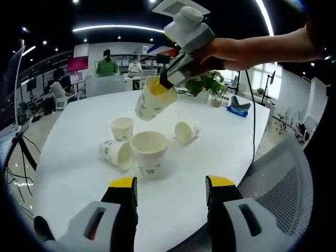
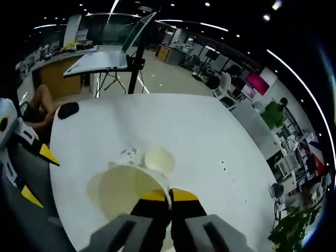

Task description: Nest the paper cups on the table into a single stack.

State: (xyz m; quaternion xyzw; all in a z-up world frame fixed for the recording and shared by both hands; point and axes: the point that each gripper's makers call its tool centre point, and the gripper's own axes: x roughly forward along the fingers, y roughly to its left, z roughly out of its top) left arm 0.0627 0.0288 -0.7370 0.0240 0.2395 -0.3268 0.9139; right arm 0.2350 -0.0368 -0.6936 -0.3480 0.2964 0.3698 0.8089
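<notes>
— What do the cups look like?

— They are white paper cups with a small green print, cone-shaped and thin. On the white round table (image 1: 73,173) there are four: one upright cup (image 1: 122,128), one bigger upright cup (image 1: 149,151) nearer the table edge, one lying cup (image 1: 116,153) that touches it, and another lying cup (image 1: 186,131) apart from them. The upright ones look empty inside.

— And the grippers?

— The right gripper (image 2: 169,198) has its yellow-tipped jaws closed narrowly on the rim of a held cup (image 1: 153,100), which hangs tilted above the group. In the right gripper view this held cup has a wide, empty mouth. The left gripper (image 1: 170,191) is low by the near table edge, jaws wide apart, nothing between them.

— Anything else?

— A green plant (image 1: 207,84) stands at the far table edge.
</notes>
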